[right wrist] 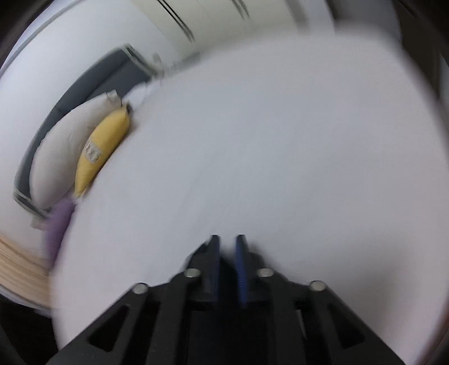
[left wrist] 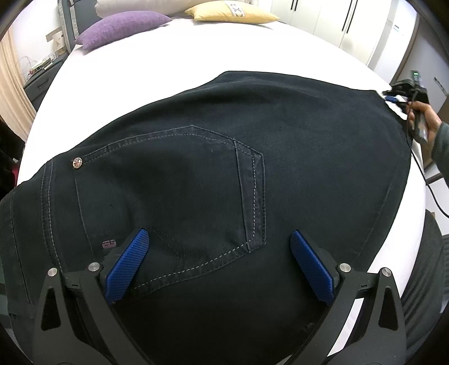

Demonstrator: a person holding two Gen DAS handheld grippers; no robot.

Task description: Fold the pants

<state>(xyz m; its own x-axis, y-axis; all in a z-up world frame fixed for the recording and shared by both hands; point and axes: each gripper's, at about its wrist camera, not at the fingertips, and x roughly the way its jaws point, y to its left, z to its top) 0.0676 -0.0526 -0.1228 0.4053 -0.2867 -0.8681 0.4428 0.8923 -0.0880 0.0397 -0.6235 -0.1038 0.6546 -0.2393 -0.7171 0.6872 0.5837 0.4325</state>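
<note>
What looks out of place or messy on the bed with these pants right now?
Nothing stands out. The dark pants lie flat on the white bed, back pocket up, with no bunching or stains. The purple pillow and yellow pillow sit tidily at the head. The right wrist view is blurred.

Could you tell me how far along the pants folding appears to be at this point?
Done: the dark pants lie flat on the white bed, back pocket up, legs apparently stacked. In hand: nothing; the left tool hovers open above them, the right tool holds nothing. Left: the crosswise folds.
</note>
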